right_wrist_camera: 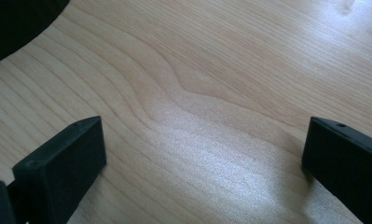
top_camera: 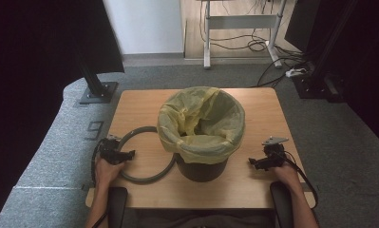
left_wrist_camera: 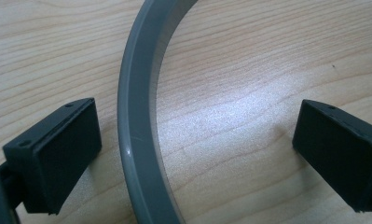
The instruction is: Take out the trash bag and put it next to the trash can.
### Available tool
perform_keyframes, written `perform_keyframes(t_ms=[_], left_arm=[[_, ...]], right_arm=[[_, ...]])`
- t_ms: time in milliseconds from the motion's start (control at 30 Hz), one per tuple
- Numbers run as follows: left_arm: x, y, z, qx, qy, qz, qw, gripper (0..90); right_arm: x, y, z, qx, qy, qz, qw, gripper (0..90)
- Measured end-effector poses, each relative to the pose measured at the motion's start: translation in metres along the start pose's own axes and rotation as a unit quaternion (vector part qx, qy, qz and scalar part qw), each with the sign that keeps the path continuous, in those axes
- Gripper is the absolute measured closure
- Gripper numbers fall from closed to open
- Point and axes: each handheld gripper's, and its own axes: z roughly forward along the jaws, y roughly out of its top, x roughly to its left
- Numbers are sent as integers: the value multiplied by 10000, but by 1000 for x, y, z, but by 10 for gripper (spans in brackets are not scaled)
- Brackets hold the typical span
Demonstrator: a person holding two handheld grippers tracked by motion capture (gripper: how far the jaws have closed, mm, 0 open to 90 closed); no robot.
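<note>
Grey ring flat on table, near left edge, touching bin. Left gripper spread, straddling ring band, pads clear. Right gripper spread, empty. Ring judged stiff, light, smooth; grip across band.

The ring is showing plain grey, the bin black under a pale yellow liner, and the counter is showing light wood grain; carpet speckled grey.

A lab or office room — grey carpet, cables, a metal desk frame.
</note>
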Motion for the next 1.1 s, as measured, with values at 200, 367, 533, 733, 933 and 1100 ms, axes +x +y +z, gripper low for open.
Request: perform_keyframes(t_ms=[200, 367, 533, 733, 933, 1100], left_arm=[[3, 2, -2, 80, -144, -11, 9999, 5], [4, 4, -8, 57, -172, -27, 9998, 6], [1, 4, -12, 79, -270, 19, 9996, 7], [-1, 6, -22, 41, -373, 53, 9993, 11], [-7, 10, -37, 1, -550, 148, 9984, 21], [-14, 12, -47, 47, -708, 259, 9971, 25]], right_arm=[[1, 2, -1, 113, 73, -105, 9999, 0], [3, 5, -7, 102, 124, -237, 9996, 0], [4, 10, -14, -53, 283, -180, 9994, 0], [6, 16, -26, -148, 466, -140, 9987, 0], [7, 24, -39, -231, 609, -51, 9979, 0], [11, 33, -51, -277, 725, -125, 9969, 0]])
